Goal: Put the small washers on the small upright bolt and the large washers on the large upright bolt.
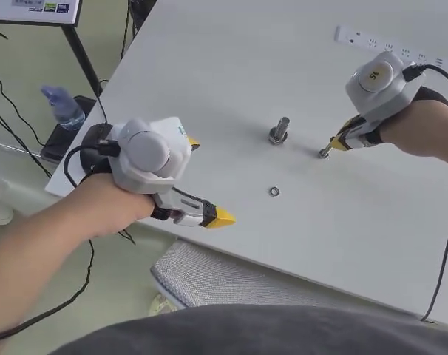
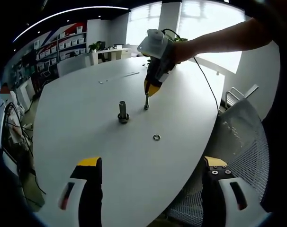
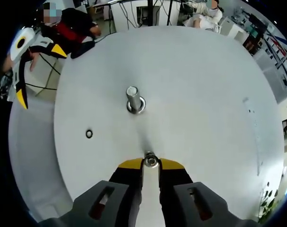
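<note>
Over the table's (image 1: pixel 209 74) near left edge, the left gripper (image 2: pixel 152 163) is held with its jaws spread wide and empty. Further in, a loose washer (image 1: pixel 274 191) lies flat. It is judged light, stiff, thin and slippery, best pinched across its rim. Beyond it stands the large bolt (image 1: pixel 280 130). Toward the right edge, the small bolt (image 1: pixel 324 153) is flanked by the right gripper's (image 1: pixel 335 145) narrowed jaws; whether anything is gripped cannot be told.

Table (image 1: pixel 231 66): large bolt (image 1: pixel 280 131) mid-table, small bolt (image 1: pixel 324 152) just right of it. Loose washer (image 1: pixel 274 192) nearer, apart from both. Power strip (image 1: pixel 390 46) far right. Chair (image 1: pixel 224 277) below near edge.
</note>
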Demonstrator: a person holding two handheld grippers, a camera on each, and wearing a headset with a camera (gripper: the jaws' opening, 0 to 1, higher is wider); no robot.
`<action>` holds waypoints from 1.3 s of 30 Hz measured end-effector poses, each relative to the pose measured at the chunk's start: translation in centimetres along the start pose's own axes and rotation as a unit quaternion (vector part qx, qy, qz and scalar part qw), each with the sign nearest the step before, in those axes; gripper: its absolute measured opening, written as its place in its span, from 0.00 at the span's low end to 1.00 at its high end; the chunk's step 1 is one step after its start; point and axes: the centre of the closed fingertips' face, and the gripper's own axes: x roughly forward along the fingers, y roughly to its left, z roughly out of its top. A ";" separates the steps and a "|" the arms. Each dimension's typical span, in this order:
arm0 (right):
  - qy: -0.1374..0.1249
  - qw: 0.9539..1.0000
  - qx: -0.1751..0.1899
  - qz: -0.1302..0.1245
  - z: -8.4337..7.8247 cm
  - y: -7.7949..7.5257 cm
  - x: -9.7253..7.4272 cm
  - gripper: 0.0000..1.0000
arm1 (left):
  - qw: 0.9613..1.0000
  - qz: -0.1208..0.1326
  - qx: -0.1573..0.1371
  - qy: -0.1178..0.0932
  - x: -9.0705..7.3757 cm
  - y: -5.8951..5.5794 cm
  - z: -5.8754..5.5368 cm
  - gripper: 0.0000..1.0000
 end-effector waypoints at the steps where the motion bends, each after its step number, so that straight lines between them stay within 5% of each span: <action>1: 0.001 1.000 -0.001 0.000 0.0 0.0 0.0 0.13 | 1.000 0.000 0.000 0.000 0.0 0.0 0.0 0.87; 39: 0.037 0.999 -0.021 0.011 -0.9 0.5 3.6 0.13 | 1.000 -0.006 -0.010 -0.002 0.3 0.5 0.1 0.86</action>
